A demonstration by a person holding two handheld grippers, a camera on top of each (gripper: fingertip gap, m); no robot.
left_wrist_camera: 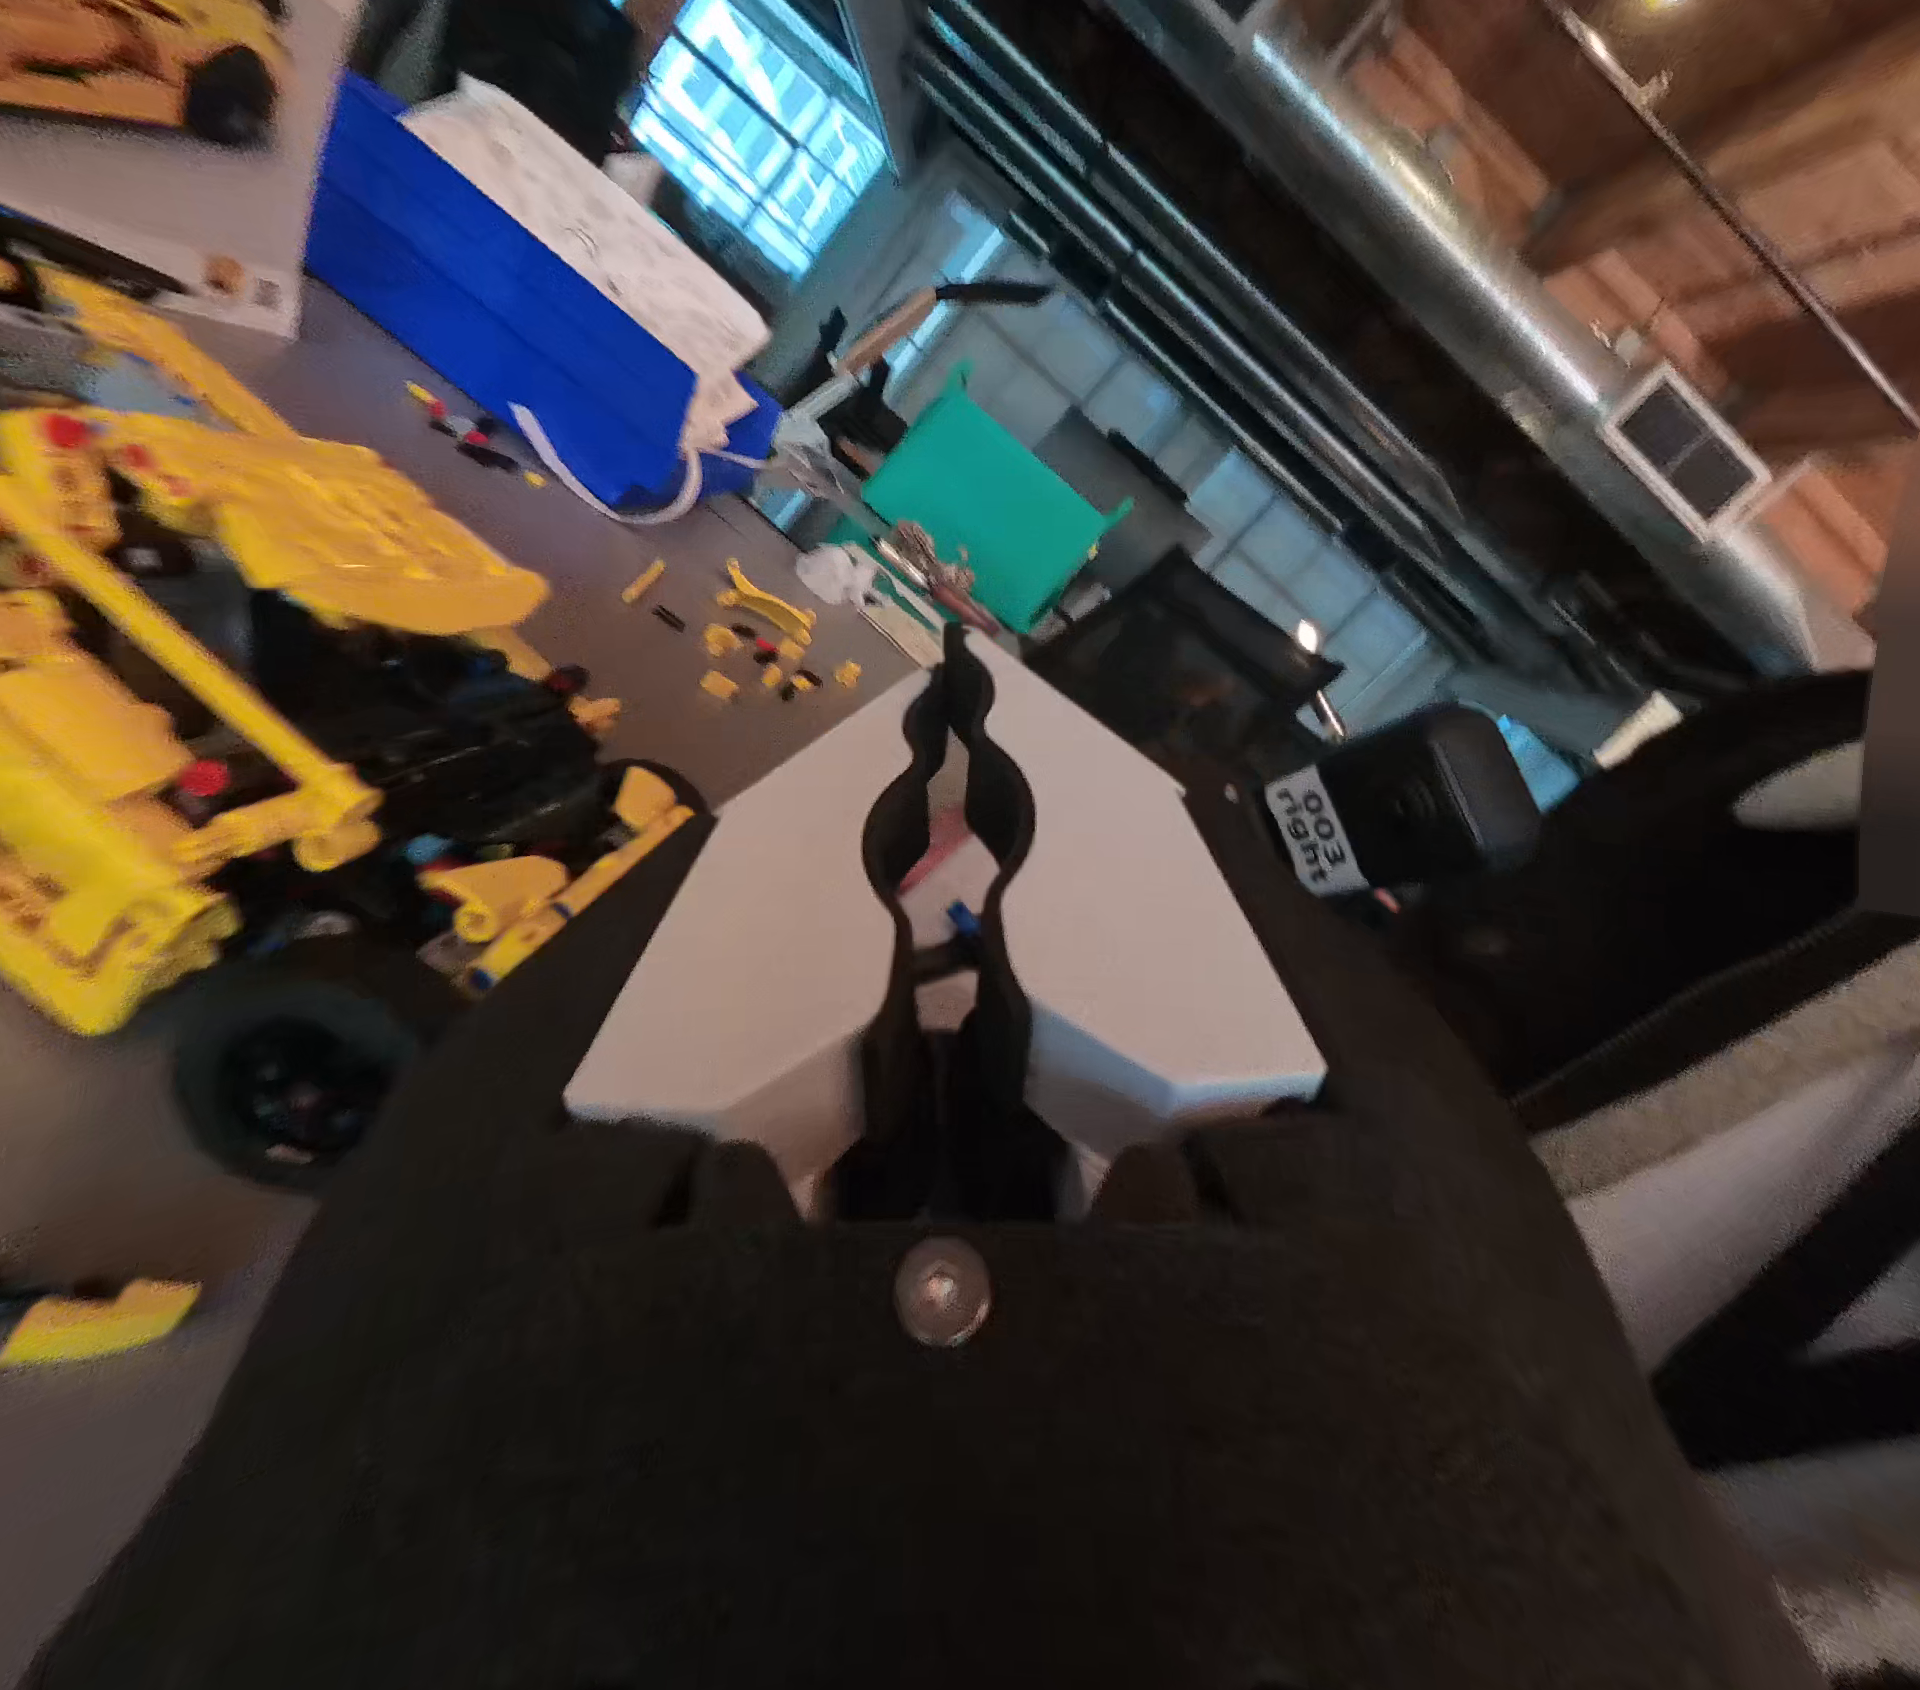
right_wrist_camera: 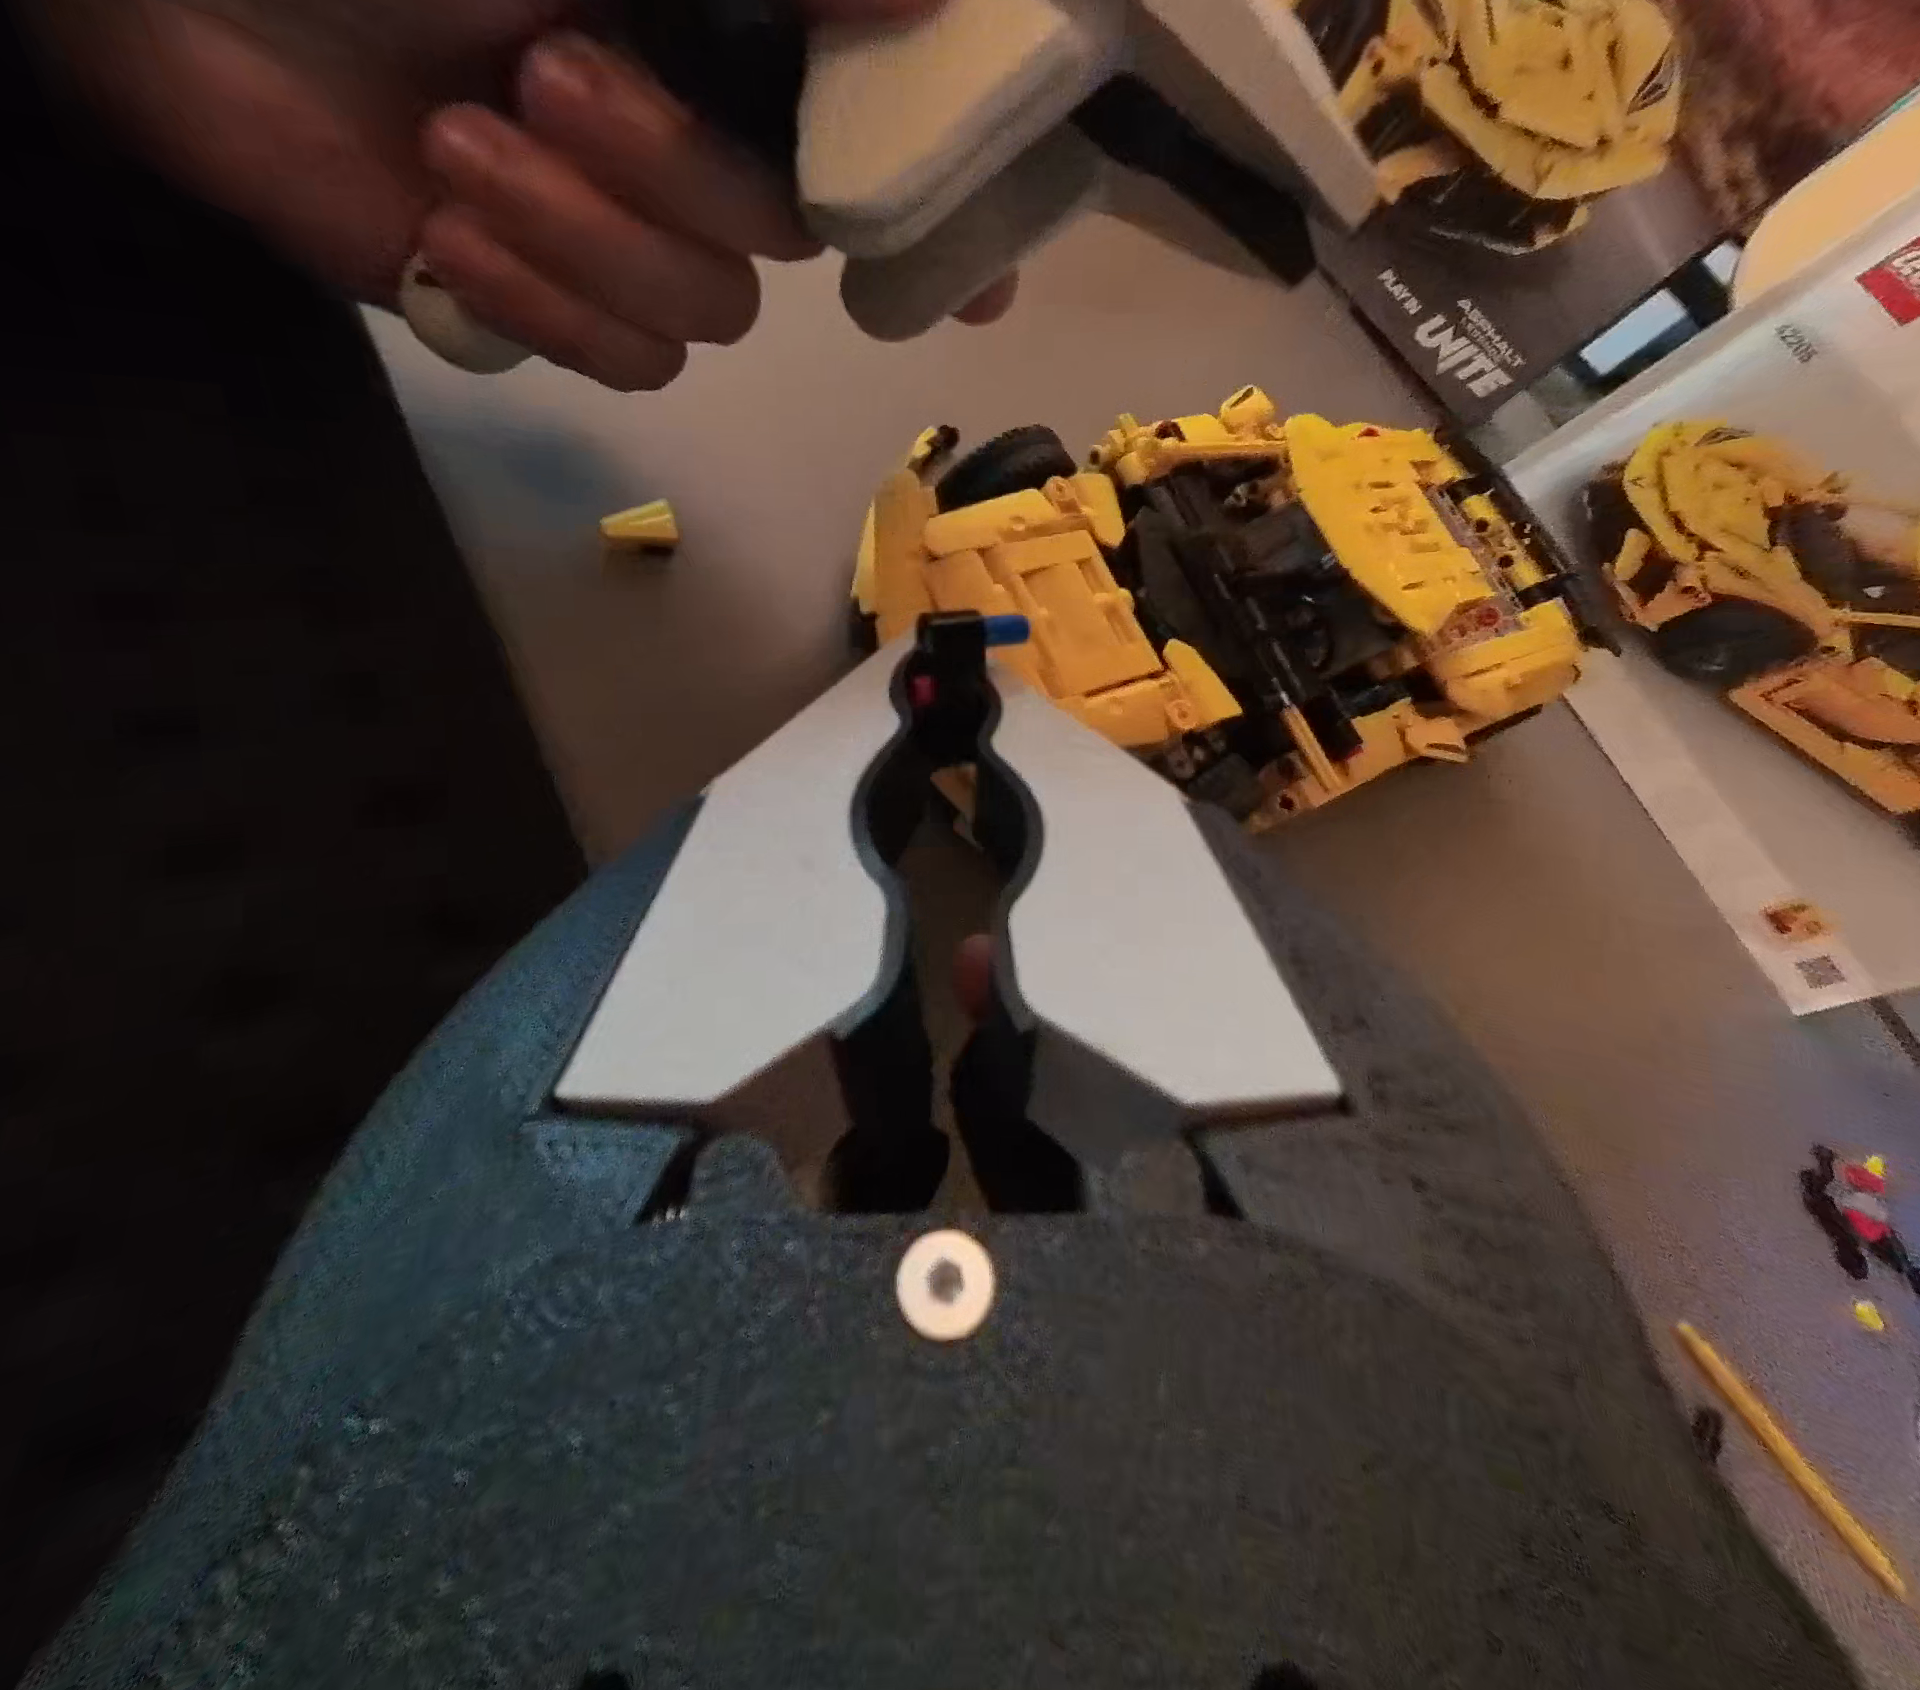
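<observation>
My right gripper [right_wrist_camera: 954, 638] is shut on a small black piece with a blue pin [right_wrist_camera: 1003, 630] at its tips, held above the grey table just in front of the yellow brick-built car [right_wrist_camera: 1195, 601]. My left gripper [left_wrist_camera: 956, 658] has its fingers closed together, tips bare, beside the car [left_wrist_camera: 208, 705]. A small blue and black bit [left_wrist_camera: 961, 918] shows through the gap lower down between the fingers; I cannot tell whether it is gripped. A hand [right_wrist_camera: 416, 82] holds the left gripper's white handle [right_wrist_camera: 935, 113]. The right gripper's camera body [left_wrist_camera: 1423, 799] shows close on the right.
The car's box [right_wrist_camera: 1455, 30] and a booklet [right_wrist_camera: 1714, 653] lie beyond the car. A yellow wedge [right_wrist_camera: 639, 523], loose small pieces [left_wrist_camera: 758, 622] [right_wrist_camera: 1860, 1214] and a yellow rod [right_wrist_camera: 1787, 1453] are on the table. A blue bin [left_wrist_camera: 520, 321] and a teal bin [left_wrist_camera: 987, 518] stand at the back. My hands' fingertips stand some 9 cm from each other.
</observation>
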